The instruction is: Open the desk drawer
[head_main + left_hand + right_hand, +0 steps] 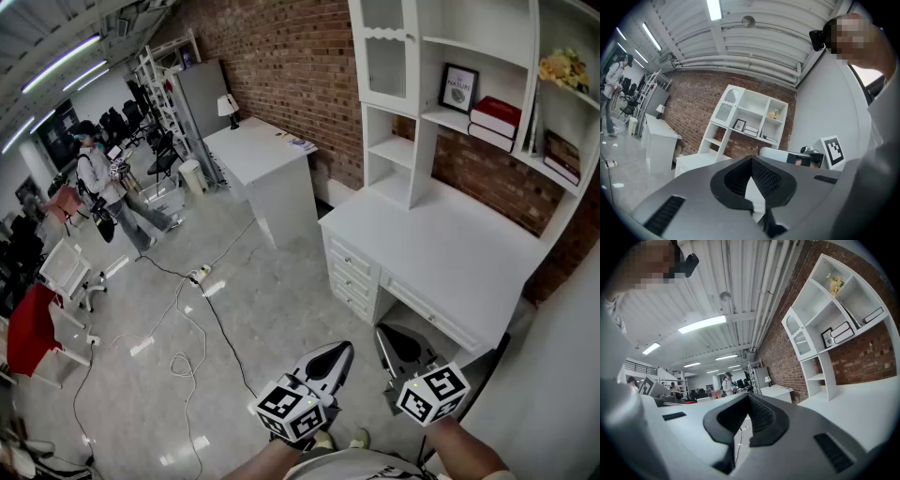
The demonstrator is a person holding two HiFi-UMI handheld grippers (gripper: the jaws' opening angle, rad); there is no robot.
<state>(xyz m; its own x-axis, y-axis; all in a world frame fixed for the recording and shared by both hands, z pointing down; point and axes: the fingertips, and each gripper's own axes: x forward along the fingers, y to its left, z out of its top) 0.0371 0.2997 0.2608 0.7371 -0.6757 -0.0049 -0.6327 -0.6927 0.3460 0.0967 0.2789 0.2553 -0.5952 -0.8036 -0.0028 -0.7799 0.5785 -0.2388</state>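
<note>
Two grippers, left gripper (339,353) and right gripper (386,336), jaws together, empty, well short of desk (450,253); drawers (353,277) shut in desk front, ahead; risk: closed jaws butt drawer front, or grip slips, if opened late.

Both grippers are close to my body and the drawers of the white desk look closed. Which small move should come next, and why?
Probably bring the right gripper forward toward the wide drawer of the white desk. Both it and the left gripper are shut, empty and well apart from the desk, so no drawer front is within reach to grip.
</note>
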